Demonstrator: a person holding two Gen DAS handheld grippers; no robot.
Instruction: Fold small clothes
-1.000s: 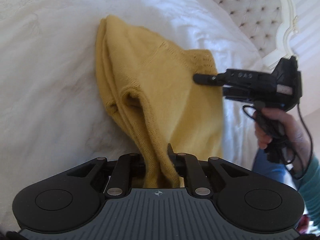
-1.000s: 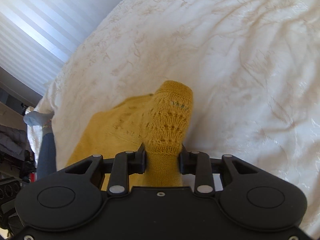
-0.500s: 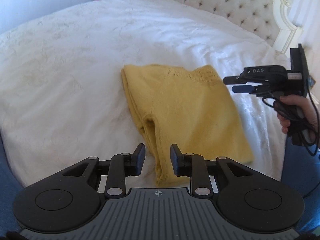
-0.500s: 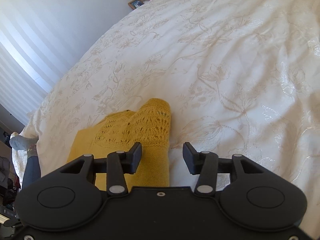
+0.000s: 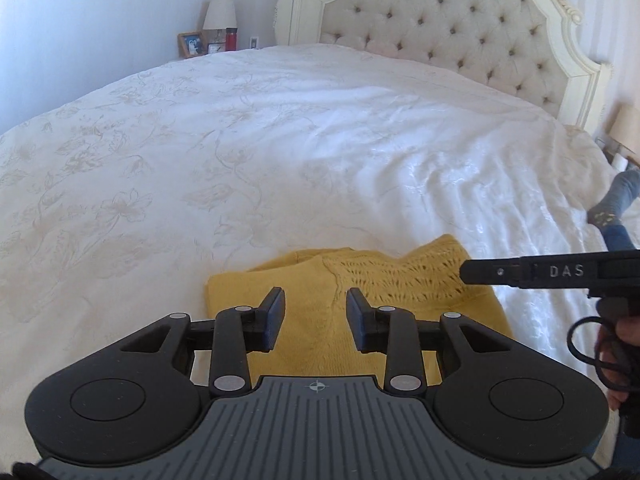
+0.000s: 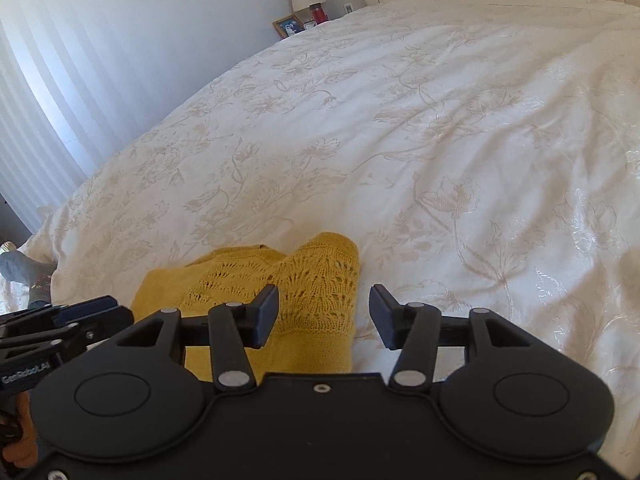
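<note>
my left gripper (image 5: 316, 316) stands with its jaws apart, having just been opening, and nothing sits between them; the folded yellow sweater (image 5: 352, 320) lies on the bed (image 5: 280, 140) just beyond and below the fingertips. my right gripper (image 6: 323, 316) is likewise parted, its jaws just having widened, empty, with the lace-knit corner of the sweater directly ahead of its left finger (image 6: 266, 314).

risks noted: the lace corner stands slightly raised rather than flat, so in my judgement it may spring back and loosen the fold. the open knit could snag on a fingertip if i draw either gripper across it. the two grippers are near each other, the right one's finger reaching in from my left gripper's right side, so a careless move could knock them together.

room: the bedspread ahead of both grippers is wide and bare. the sweater sits near the bed's near edge, close to me; the headboard (image 5: 460, 32) is well apart, far ahead.
</note>
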